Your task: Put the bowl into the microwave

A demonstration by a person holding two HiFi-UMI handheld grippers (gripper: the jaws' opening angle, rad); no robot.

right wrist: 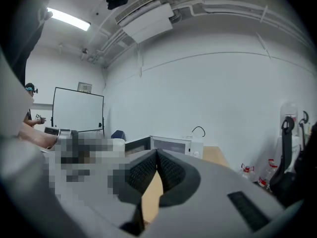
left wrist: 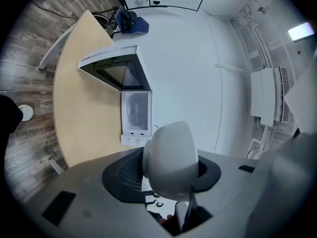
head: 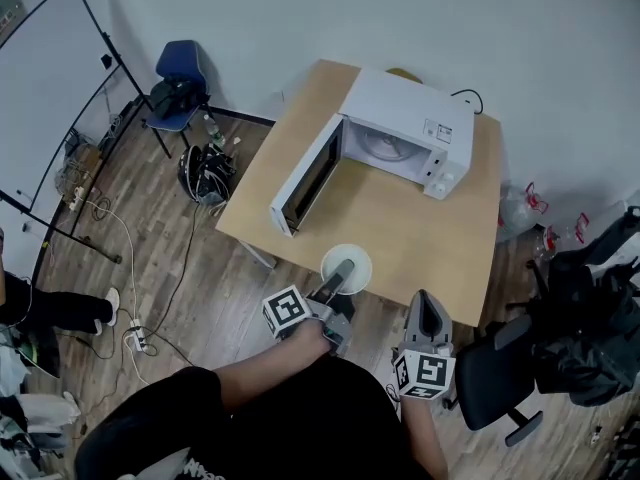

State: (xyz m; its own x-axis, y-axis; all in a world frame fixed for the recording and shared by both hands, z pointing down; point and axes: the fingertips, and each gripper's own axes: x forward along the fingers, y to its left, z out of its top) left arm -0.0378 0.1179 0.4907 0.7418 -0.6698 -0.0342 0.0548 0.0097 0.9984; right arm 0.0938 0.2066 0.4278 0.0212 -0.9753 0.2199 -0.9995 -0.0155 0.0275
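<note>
A white bowl [head: 352, 261] is at the near edge of the wooden table [head: 400, 238], and my left gripper [head: 341, 272] is shut on its rim. In the left gripper view the bowl [left wrist: 171, 152] fills the space between the dark pads [left wrist: 124, 175], tilted on its side. The white microwave [head: 405, 133] stands at the table's far side with its door [head: 308, 176] swung open to the left and its cavity showing; it also appears in the left gripper view [left wrist: 130, 90]. My right gripper [head: 424, 306] hangs at the table's front edge, right of the bowl, shut and holding nothing [right wrist: 157, 155].
A black office chair [head: 500, 373] stands right of me. A blue chair [head: 180, 78], a whiteboard [head: 50, 88], a black bag [head: 205, 173] and cables lie on the floor to the left. Bags and bottles [head: 540, 218] are at the right.
</note>
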